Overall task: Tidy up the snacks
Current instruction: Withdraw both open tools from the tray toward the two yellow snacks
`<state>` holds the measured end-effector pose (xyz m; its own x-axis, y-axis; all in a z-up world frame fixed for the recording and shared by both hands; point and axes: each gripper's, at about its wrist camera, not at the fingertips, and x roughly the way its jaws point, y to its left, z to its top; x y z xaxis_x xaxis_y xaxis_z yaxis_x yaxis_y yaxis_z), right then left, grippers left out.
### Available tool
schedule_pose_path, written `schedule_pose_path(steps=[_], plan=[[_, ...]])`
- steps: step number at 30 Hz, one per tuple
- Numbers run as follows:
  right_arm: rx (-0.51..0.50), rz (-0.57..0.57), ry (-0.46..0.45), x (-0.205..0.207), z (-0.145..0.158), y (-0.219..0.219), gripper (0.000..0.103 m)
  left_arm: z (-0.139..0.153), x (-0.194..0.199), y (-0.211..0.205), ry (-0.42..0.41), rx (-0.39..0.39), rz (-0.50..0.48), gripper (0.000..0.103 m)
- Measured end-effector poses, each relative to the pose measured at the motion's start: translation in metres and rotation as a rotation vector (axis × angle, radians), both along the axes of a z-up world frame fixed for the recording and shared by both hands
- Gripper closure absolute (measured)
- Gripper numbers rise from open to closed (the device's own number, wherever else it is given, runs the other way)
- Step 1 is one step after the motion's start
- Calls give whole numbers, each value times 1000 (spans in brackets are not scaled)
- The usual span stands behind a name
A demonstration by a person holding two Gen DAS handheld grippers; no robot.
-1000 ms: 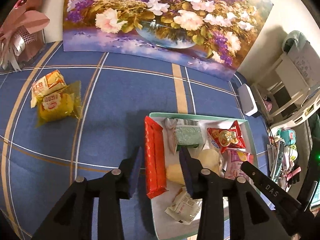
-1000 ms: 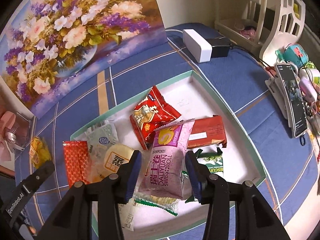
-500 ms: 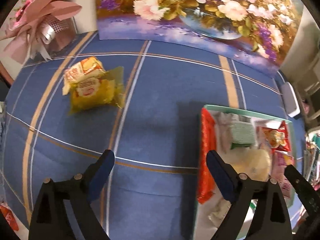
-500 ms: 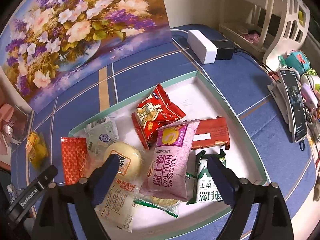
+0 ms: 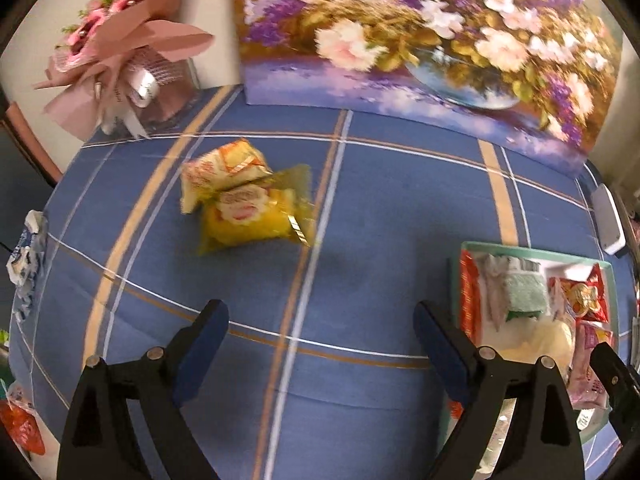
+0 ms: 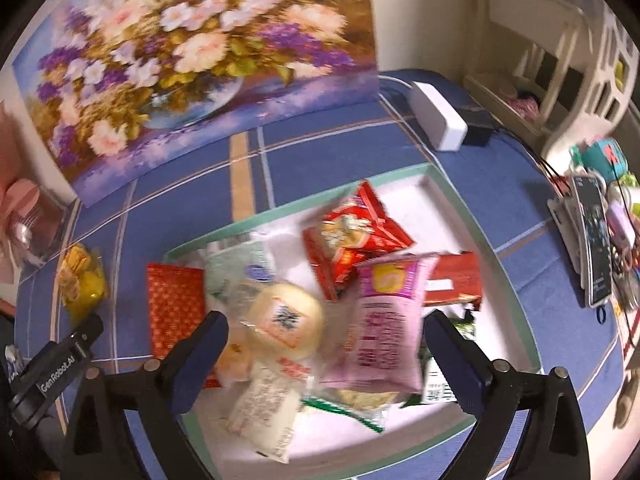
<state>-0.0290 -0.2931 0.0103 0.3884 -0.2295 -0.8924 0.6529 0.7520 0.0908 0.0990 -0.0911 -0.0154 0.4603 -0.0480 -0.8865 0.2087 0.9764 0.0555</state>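
Observation:
My left gripper (image 5: 320, 316) stands open and empty over bare blue tablecloth. Two yellow snack packs (image 5: 256, 216) lie overlapping on the cloth ahead of it, apart from its fingers. The green-rimmed white tray (image 5: 532, 250) sits to its right, filled with snacks. In the right wrist view my right gripper (image 6: 326, 322) hovers above that tray (image 6: 480, 232), jaws opening wide, touching nothing. Below it lie a pink roll pack (image 6: 384, 320), a round pale bun pack (image 6: 286, 320), a red pouch (image 6: 352, 236) and a red patterned bar (image 6: 174, 308). The yellow packs (image 6: 82, 280) show far left.
A flower painting (image 5: 420, 40) leans at the table's back and a pink bouquet (image 5: 120, 56) stands at the back left. A white box (image 6: 438, 120), a phone on a stand (image 6: 596, 240) and a white shelf (image 6: 560, 60) crowd the right side. More packets (image 5: 24, 264) lie at the left edge.
Both grippers went from nearly shut to wide open. The right one let go of the pink roll pack, which now lies in the tray. The left one swung left, off the tray.

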Motion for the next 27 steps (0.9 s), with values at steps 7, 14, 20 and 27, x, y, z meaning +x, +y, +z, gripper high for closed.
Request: schedule_pose_path(steps=[7,14,20,27], plan=[[-16,82,-4,23,5,32,0,15,15,45,-46,21,96,9],[-26,158,-12,41,11,65,0,27,26,89,-68,20,171,9],[-16,226,-14,58,10,97,0,33,32,117,-63,12,202,9],[-10,305,-22,73,8,131,0,38,36,145,-66,-2,245,9]])
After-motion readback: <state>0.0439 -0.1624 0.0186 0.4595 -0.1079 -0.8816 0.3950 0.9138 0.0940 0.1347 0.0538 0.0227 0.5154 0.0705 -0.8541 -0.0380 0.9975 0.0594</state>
